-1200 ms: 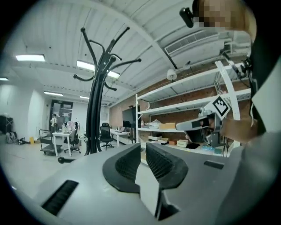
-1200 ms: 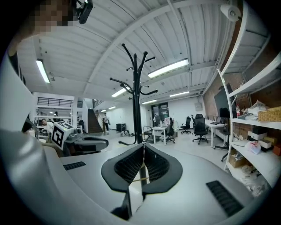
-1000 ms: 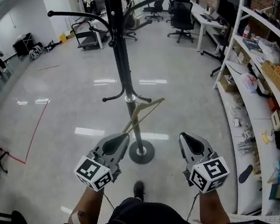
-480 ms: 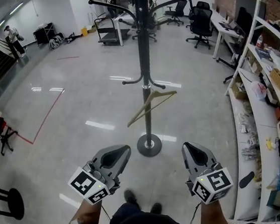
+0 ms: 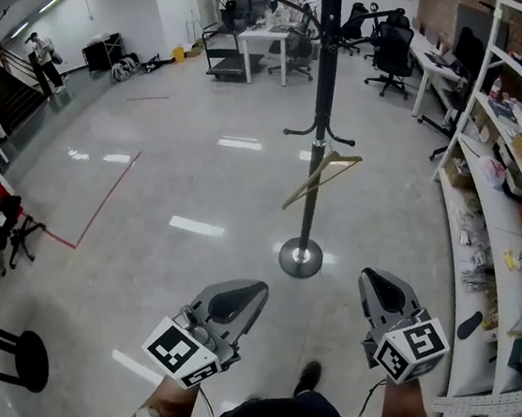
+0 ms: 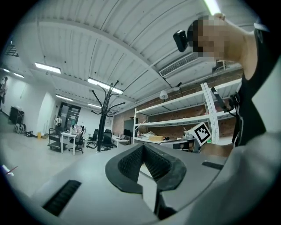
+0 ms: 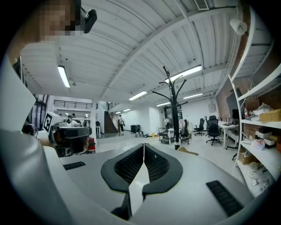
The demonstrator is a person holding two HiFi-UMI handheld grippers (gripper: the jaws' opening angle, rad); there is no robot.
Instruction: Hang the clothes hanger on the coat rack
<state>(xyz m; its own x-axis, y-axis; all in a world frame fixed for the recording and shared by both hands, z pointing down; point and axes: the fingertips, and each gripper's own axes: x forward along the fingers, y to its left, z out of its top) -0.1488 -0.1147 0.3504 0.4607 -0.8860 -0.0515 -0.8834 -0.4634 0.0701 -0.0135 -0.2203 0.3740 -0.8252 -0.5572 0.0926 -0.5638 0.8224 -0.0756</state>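
A light wooden clothes hanger (image 5: 321, 177) hangs tilted from a low hook of the tall black coat rack (image 5: 320, 116), whose round base (image 5: 300, 257) stands on the grey floor. Both grippers are held level, well short of the rack. My left gripper (image 5: 249, 293) is shut with nothing in it, and so is my right gripper (image 5: 377, 281). The left gripper view shows its shut jaws (image 6: 143, 147) and the coat rack (image 6: 104, 118) far off. In the right gripper view, beyond the shut jaws (image 7: 144, 147), stand the coat rack (image 7: 174, 110) and a corner of the hanger (image 7: 188, 151).
White shelving (image 5: 520, 178) loaded with boxes and small items runs along the right. Desks and office chairs (image 5: 394, 49) stand at the back, a red floor line (image 5: 101, 207) lies left, and a black stool (image 5: 24, 358) is at the lower left. People stand far off (image 5: 42, 51).
Both grippers have drawn back from the coat rack, which now stands farther off. The hanger stays hanging on its hook. Both grippers remain shut.
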